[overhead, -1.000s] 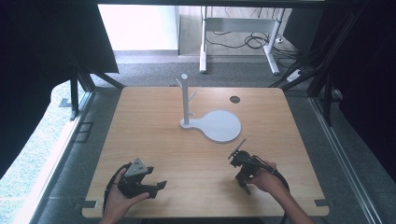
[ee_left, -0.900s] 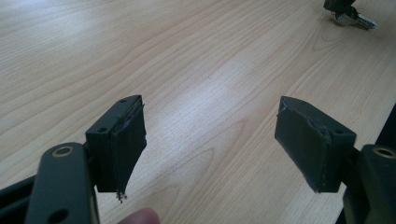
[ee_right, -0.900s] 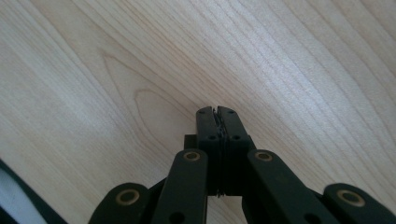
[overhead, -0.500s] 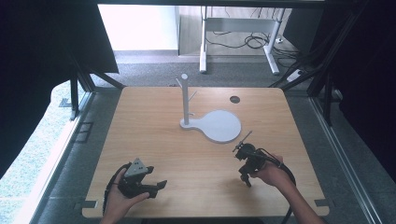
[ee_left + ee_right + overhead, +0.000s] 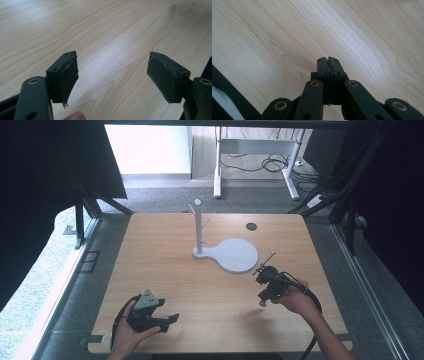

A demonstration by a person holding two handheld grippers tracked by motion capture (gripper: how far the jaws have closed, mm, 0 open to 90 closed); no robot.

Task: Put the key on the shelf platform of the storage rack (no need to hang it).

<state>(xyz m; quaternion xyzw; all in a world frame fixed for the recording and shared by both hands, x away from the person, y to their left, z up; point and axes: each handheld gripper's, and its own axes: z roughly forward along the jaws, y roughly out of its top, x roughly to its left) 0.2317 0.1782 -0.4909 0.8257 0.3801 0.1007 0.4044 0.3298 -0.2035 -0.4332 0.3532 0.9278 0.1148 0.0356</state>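
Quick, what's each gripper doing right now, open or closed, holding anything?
Left gripper: open, nothing between its jaws.
Right gripper: closed, holding nothing.

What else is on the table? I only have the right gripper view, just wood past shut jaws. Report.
Observer: A white stand with pegs rises mid-table from a round base.
Operator: Give me the left gripper's state.
Observer: The left gripper is open, jaws wide apart, with bare table between them.
Operator: Place it for me.
Observer: It sits near the table's front edge, left of centre, held in a hand.
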